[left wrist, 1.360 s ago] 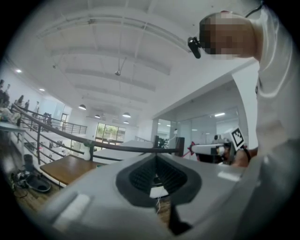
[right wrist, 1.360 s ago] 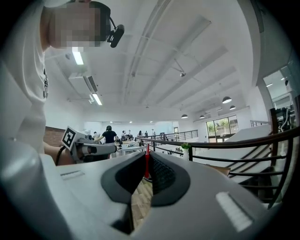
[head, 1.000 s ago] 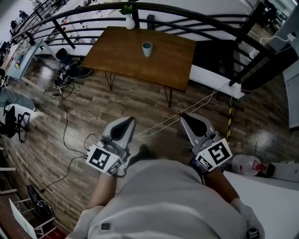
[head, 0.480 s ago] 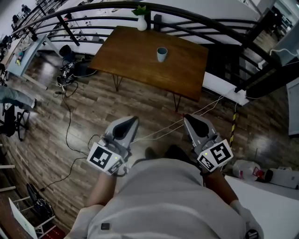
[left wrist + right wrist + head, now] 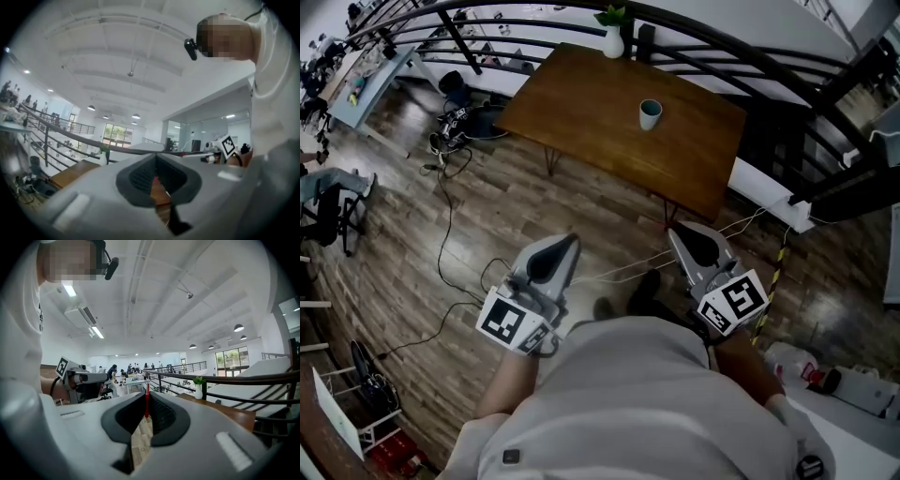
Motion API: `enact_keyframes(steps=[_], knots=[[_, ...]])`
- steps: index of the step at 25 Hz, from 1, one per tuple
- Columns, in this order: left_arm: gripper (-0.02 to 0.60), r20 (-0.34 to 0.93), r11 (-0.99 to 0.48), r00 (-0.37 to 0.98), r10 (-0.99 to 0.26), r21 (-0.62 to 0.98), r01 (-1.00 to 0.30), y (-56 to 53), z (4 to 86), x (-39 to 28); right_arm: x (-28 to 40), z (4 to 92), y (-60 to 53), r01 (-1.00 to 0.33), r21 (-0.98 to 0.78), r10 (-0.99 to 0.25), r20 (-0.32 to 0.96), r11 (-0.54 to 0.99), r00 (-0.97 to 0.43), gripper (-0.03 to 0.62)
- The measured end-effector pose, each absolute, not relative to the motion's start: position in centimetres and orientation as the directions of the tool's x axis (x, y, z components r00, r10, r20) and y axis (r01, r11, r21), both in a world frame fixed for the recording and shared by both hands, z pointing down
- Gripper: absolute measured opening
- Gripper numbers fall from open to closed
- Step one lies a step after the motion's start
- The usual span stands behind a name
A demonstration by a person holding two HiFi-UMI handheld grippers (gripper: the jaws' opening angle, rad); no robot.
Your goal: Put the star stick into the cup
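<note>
Cup (image 5: 650, 113) waits on the worktop (image 5: 581, 103), well ahead of both grippers, so the right gripper (image 5: 682, 235), clamped on the thin red star stick (image 5: 146, 401), seemingly carries it cupward while the left gripper (image 5: 566, 246) is closed, empty.

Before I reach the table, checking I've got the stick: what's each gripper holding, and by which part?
The right gripper pinches a thin red stick between its jaw tips; which part cannot be told. The left gripper is shut, apparently empty.

cup (image 5: 650, 113) on table (image 5: 572, 103); vase (image 5: 614, 43) at table's far edge
</note>
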State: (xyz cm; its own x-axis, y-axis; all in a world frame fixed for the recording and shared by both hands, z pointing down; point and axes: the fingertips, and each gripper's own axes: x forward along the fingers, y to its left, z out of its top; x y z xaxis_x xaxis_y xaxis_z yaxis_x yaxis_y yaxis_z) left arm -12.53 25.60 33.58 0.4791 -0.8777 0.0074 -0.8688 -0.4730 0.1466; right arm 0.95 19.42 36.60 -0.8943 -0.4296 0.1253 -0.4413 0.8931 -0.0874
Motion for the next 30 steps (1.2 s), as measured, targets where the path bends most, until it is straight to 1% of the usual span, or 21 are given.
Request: enact_keyframes(steps=[6, 14, 18, 21, 25, 30], knots=[[0.002, 0.026, -0.461, 0.469, -0.883, 0.144, -0.876, 19.3, 33.9, -10.6, 2.7, 36.1, 12.8, -0.423, -0.077, -0.415, 0.106, 0.903, -0.904, 0.023], [0.002, -0.023, -0.472, 0.472, -0.882, 0.053, -0.880, 11.2, 31.8, -4.4, 7.9, 34.9, 4.3, -0.410, -0.057, -0.406, 0.078, 0.910, -0.911, 0.023], [0.002, -0.012, -0.478, 0.478, -0.878, 0.062, -0.876, 8.4, 31.6, -2.3, 9.4, 34.2, 1.3, -0.408, -0.051, -0.404, 0.064, 0.912, -0.912, 0.023], [0.002, -0.013, -0.489, 0.489, -0.872, 0.048, -0.871, 6.3, 32.1, -1.8, 10.3, 34.2, -0.4, -0.423, -0.053, -0.421, 0.056, 0.904, -0.906, 0.023], [0.002, -0.015, -0.521, 0.521, -0.853, 0.072, -0.850, 4.6, 31.8, -1.3, 10.8, 33.8, -1.1, -0.455, -0.052, -0.453, 0.054, 0.889, -0.890, 0.023], [0.002, -0.011, -0.553, 0.554, -0.832, 0.081, -0.829, 1.9, 32.3, -2.3, 10.9, 33.8, -2.8, -0.501, -0.038, -0.498, 0.065, 0.865, -0.865, 0.023]])
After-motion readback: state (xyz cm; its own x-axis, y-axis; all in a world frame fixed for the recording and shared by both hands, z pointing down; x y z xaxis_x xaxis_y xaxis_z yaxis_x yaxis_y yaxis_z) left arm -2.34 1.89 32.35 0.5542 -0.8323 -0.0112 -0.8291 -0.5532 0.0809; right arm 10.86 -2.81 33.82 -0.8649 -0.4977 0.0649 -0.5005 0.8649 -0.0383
